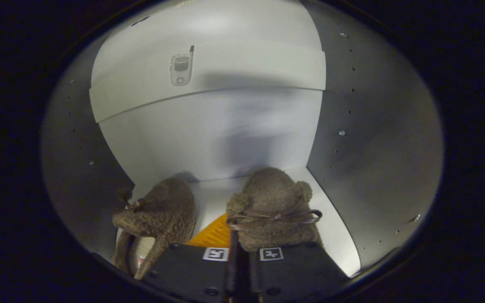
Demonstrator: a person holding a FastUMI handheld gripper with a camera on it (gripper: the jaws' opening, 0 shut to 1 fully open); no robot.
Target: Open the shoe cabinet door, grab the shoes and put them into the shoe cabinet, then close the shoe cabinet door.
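Gripper view: gripper clamped on right slipper inside cabinet; best set flat beside left slipper.

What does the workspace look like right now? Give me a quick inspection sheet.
Surface: white cabinet floor, lit, inside the open shoe cabinet.
Job's things: two fuzzy brown slippers with ribbon bows; right slipper just ahead of the fingers, left slipper beside it, tipped on its side.
Clutter: an orange ridged piece between the slippers.
Grippers: gripper fingers close together at the right slipper's heel; a grip cannot be confirmed.
Cables: nothing seen.
Surroundings: white back panel, white shelf edge above, grey side walls with peg holes.
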